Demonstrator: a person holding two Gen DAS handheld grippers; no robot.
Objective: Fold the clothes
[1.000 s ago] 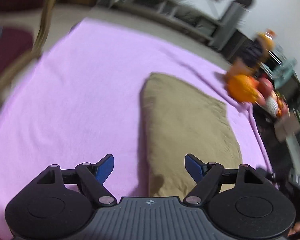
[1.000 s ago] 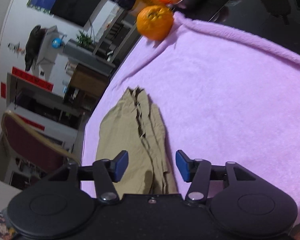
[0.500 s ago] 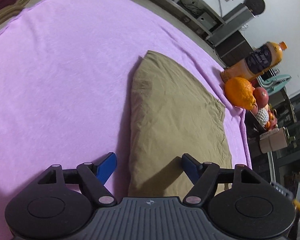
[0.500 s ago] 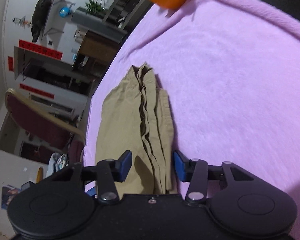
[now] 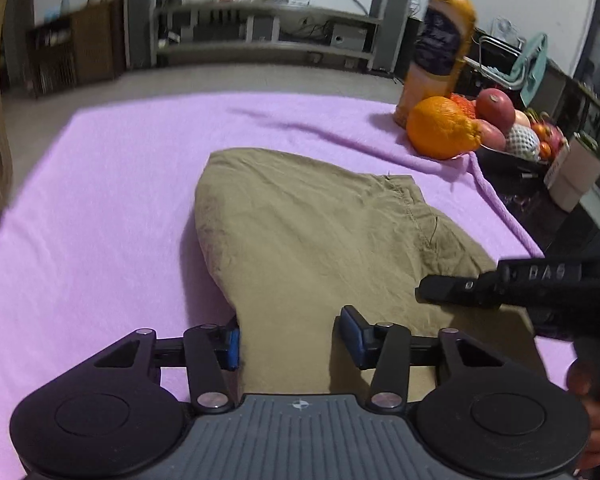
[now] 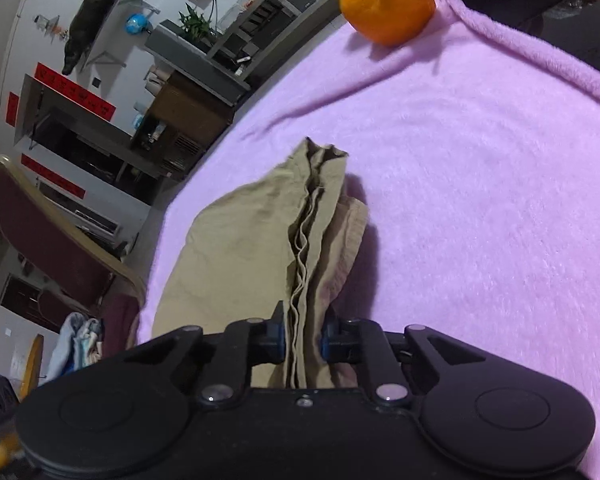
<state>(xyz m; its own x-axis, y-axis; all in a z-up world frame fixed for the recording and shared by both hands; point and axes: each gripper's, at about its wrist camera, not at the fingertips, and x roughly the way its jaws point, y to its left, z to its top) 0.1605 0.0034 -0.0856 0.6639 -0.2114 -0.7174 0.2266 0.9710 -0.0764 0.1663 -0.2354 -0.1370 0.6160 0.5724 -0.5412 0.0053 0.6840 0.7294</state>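
A khaki folded garment (image 5: 320, 232) lies on a purple blanket (image 5: 100, 208). My left gripper (image 5: 292, 340) is open and low at the garment's near edge, its blue pads (image 5: 354, 338) on either side of the cloth. In the right wrist view the garment (image 6: 244, 240) shows its stacked layered edge, and my right gripper (image 6: 304, 336) is shut on that edge. The right tool's black body (image 5: 540, 280) reaches in from the right over the garment, held by a hand (image 5: 598, 404).
A large orange (image 5: 440, 128), a juice bottle (image 5: 440, 40) and a bowl of fruit (image 5: 512, 128) stand at the blanket's far right corner. The blanket's edge (image 5: 504, 208) drops to a dark table there. A maroon chair (image 6: 52, 240) stands beyond the far side.
My right gripper has moved forward and shut on the garment's layered edge. The left gripper has dropped to the garment's near edge and its jaws have narrowed around the cloth.
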